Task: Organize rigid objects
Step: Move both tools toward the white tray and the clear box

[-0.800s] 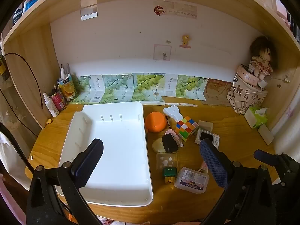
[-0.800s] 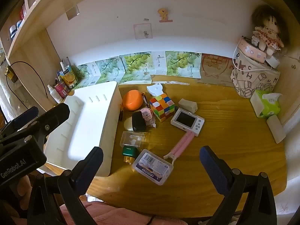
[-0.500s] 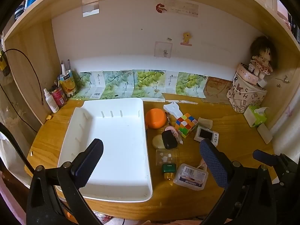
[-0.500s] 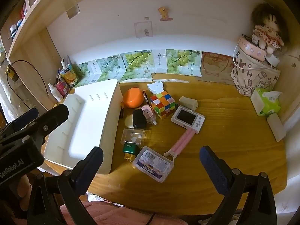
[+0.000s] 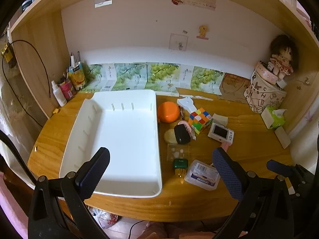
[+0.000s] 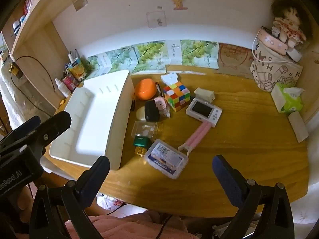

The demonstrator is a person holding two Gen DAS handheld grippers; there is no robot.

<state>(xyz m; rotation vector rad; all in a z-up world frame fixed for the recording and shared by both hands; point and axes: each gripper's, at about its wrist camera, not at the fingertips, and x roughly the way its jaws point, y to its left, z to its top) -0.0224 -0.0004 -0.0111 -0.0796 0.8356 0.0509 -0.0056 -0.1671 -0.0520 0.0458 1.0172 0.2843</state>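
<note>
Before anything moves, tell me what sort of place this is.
Most likely a home desk set in a shelved alcove, perhaps a child's: a doll sits on a storage bin, cartoon stickers dot the wall, and a puzzle cube lies among small clutter.

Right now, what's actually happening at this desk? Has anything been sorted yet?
Nothing is sorted yet. A person holds the left gripper and right gripper above the desk's near edge, both open and holding nothing. The white tray has nothing in it. The loose items lie in a cluster to its right: an orange ball, a puzzle cube, a small white camera on a pink stick, and a clear labelled case.
</note>
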